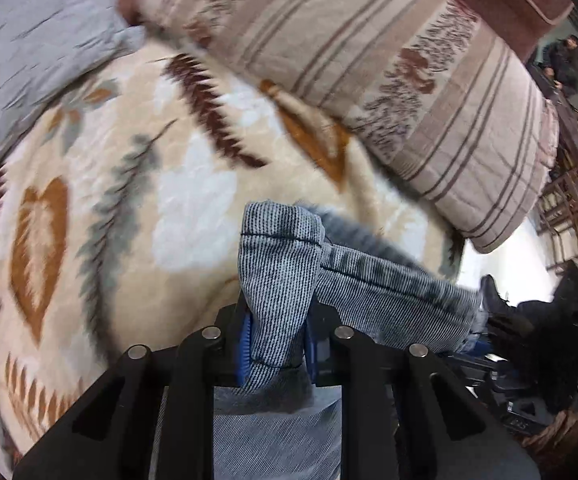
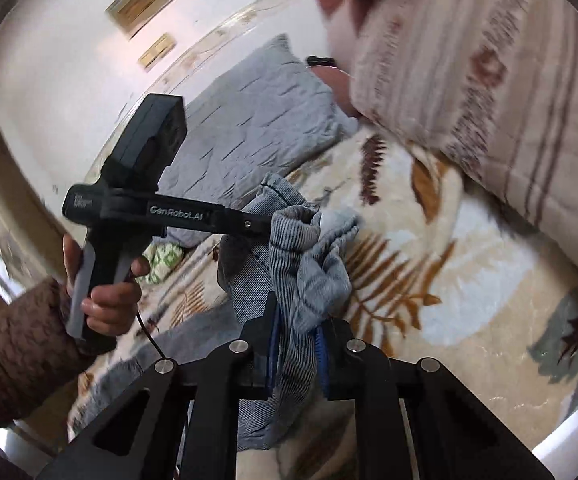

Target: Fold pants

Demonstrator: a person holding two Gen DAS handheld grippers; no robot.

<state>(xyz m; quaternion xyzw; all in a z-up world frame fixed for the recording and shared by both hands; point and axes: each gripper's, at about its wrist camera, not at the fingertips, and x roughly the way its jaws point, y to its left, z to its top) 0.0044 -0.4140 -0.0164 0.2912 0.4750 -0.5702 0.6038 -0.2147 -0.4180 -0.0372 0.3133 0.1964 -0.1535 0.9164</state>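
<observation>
The left gripper (image 1: 275,344) has its jaws clamped on a bunched hem of the grey-blue pants (image 1: 281,264), and the cloth runs off to the right towards the bed's edge. The right gripper (image 2: 297,344) likewise has its jaws closed on a gathered fold of the same pants (image 2: 305,264), which hang between the two tools above the bed. In the right wrist view the person's left hand (image 2: 105,300) grips the handle of the left gripper (image 2: 249,224), its tip pinching the cloth. Beneath lies a cream leaf-patterned blanket (image 1: 129,200), mostly bare to the left. A striped pillow (image 1: 409,80) crowds the upper right, a grey pillow (image 1: 29,40) the upper left. The bed's right edge seems close, though blur hides it.
</observation>
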